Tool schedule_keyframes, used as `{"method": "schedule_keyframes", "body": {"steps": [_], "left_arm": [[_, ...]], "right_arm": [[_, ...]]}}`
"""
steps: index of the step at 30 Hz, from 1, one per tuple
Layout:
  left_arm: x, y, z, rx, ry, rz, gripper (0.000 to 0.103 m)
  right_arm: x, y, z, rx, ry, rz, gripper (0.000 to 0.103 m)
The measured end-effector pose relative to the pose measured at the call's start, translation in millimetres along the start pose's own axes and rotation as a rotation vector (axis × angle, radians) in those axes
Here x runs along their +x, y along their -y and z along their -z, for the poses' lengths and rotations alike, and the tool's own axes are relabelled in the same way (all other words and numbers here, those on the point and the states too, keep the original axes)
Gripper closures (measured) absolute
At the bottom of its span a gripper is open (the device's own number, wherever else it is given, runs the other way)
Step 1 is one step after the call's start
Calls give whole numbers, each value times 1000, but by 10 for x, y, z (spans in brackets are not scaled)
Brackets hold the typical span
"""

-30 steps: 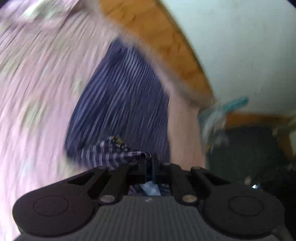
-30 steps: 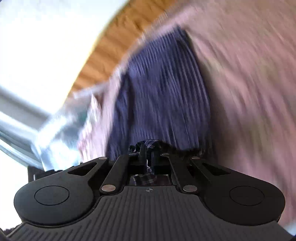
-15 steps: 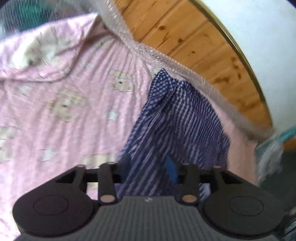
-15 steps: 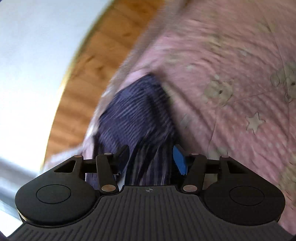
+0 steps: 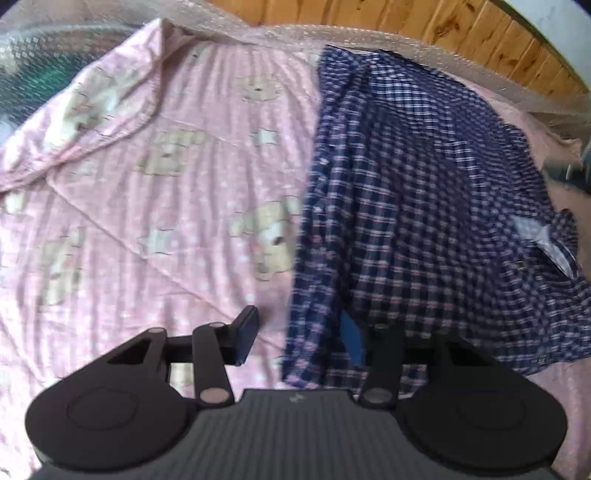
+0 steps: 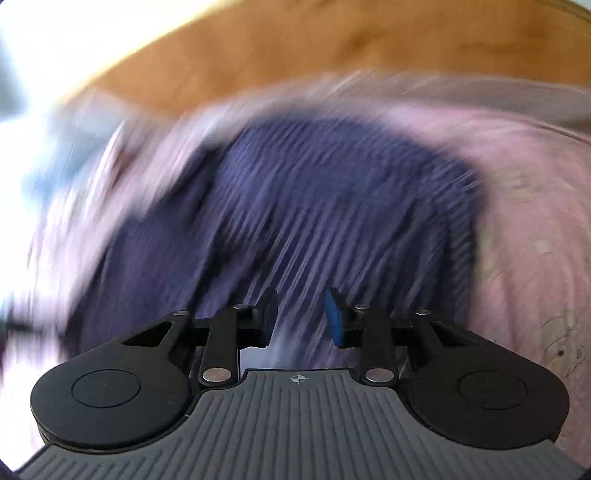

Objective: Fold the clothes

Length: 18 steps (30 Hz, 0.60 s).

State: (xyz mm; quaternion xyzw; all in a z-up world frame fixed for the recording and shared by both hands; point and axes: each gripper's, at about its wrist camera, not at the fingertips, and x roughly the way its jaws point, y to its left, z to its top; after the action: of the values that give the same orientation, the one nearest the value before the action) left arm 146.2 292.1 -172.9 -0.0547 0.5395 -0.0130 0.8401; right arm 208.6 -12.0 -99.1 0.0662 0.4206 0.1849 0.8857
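Step in hand looks like a re-grip between folds. The plaid shirt (image 5: 417, 206) lies loose and rumpled along the bed's far edge, toward its right corner, on the pink bedspread (image 5: 155, 206).

Left gripper (image 5: 299, 332): jaws part-open, closing slightly, over the shirt's near left edge, nothing clamped. Right gripper (image 6: 301, 317): narrow gap, closing, blurred shirt beyond it, nothing visibly pinched.

Next move probably needs both to pinch an edge.

Bubble wrap (image 5: 424, 48) lines the far edge; wood panelling (image 5: 461, 26) behind.
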Motion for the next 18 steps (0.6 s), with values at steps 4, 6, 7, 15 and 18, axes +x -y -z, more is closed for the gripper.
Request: {"method": "schedule_keyframes", "body": {"steps": [4,6,7,15,18], "left_arm": [[-278,55,18,48,62,-107,55],[-518,202,7,103,134,-141,56],[-646,327,-24,129,178,-124,56],[-156,1713,-203,447,133,143,55],[123,1952,-107,549,76,140,56]], "right_arm": [[-220,252,-42,143,68,30,65],[-499,222,82,136,80,-36,65],[-631,173,186,107,60,-70,65],[-514,-329,803,-278,-196,-79,64],[-133,-478,810,-516,-281,-58,63]]}}
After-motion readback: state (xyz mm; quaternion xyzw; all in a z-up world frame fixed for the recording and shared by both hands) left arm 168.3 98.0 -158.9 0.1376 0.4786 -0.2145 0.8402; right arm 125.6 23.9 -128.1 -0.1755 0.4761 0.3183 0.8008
